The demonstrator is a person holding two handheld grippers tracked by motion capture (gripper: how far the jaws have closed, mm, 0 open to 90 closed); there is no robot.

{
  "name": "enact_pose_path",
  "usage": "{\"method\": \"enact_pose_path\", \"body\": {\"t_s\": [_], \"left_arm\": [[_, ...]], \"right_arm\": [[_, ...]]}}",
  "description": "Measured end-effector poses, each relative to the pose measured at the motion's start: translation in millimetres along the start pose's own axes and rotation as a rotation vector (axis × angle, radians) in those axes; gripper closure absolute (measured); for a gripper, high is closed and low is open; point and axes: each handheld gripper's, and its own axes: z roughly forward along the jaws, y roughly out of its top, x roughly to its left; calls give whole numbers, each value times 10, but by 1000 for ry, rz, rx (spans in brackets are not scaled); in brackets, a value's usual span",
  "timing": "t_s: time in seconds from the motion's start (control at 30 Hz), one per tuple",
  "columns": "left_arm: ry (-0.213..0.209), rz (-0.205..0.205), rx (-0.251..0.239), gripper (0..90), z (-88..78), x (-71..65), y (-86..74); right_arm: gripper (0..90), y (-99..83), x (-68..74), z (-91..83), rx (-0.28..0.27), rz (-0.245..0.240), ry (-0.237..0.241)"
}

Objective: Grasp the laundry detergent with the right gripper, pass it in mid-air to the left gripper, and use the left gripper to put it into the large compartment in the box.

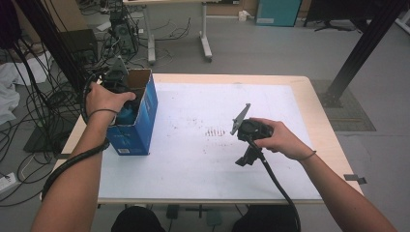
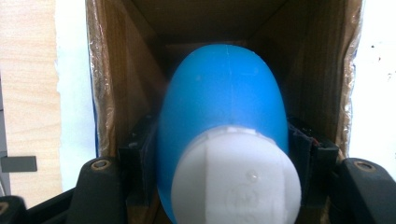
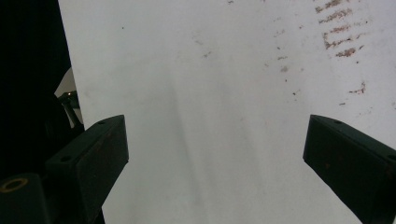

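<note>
Left gripper view: blue bottle (image 2: pixel 222 112) with white cap (image 2: pixel 236 179) clamped between left gripper (image 2: pixel 222 154) pads, down inside cardboard box (image 2: pixel 109 93); probably light, smooth, slippery plastic; best gripped at the shoulder below the cap; right gripper (image 3: pixel 215 154) wide apart, holding nothing, over white table (image 3: pixel 210 70).

Even overhead light, high view fairly sharp, soft shadows on the white tabletop (image 1: pixel 203 159). Left gripper view: bottle (image 2: pixel 224 121) close, cap soft, box (image 2: pixel 112 93) interior dim. Right gripper view: left edge black, mild blur.
</note>
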Motion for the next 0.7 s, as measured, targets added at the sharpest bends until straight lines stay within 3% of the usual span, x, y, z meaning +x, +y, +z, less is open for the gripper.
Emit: {"method": "enact_pose_path", "body": {"t_s": [0.33,0.7], "left_arm": [[-7,-3,1,331,-26,18,1],[-18,18,-8,319,-213,-10,-1]], "right_arm": [[68,1,-3,7,-1,0,4],[68,19,10,17,0,-3,4]]}}
